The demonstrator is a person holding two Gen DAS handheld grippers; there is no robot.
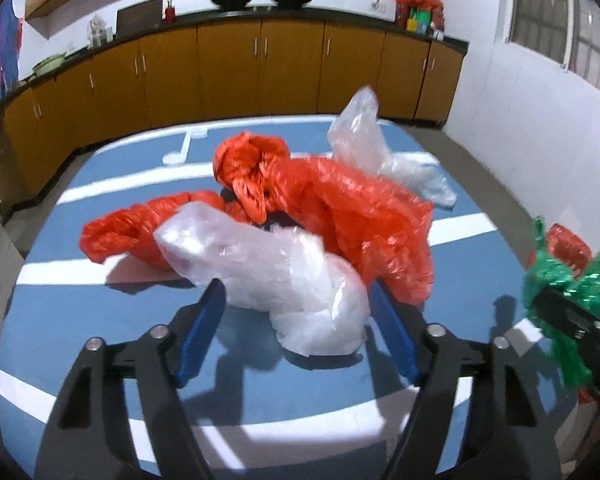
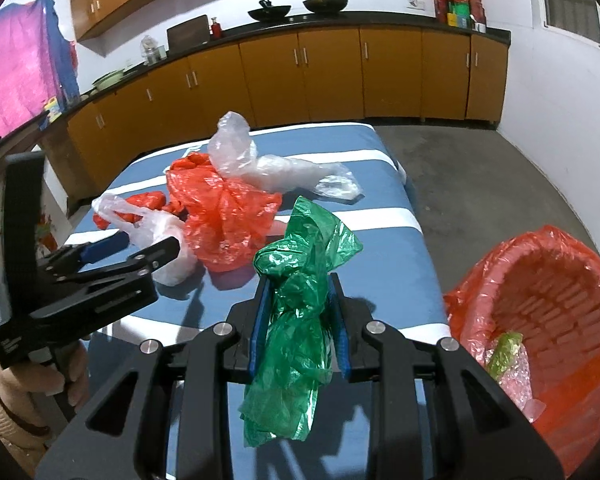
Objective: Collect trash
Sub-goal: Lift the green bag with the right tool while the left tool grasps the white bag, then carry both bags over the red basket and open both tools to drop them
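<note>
A white plastic bag (image 1: 284, 280) lies crumpled on the blue-and-white striped table (image 1: 80, 320). My left gripper (image 1: 296, 292) is open around it, one blue pad at each side of the bag. In the right wrist view the left gripper (image 2: 148, 242) reaches over the white bag (image 2: 160, 228). My right gripper (image 2: 300, 280) is shut on a green plastic bag (image 2: 300, 320), which hangs down between the pads; in the left wrist view the green bag (image 1: 556, 276) sits at the right edge. Red bags (image 1: 340, 208) (image 2: 224, 216) and a clear bag (image 1: 360, 136) (image 2: 240, 152) lie piled further back.
A red basket (image 2: 560, 300) lined with a red bag stands off the table's right edge, with some green and clear scraps inside. Bare concrete floor (image 2: 480, 168) lies right of the table. Wooden cabinets (image 2: 332, 76) line the back wall. A person's hand (image 2: 72, 376) holds the left gripper.
</note>
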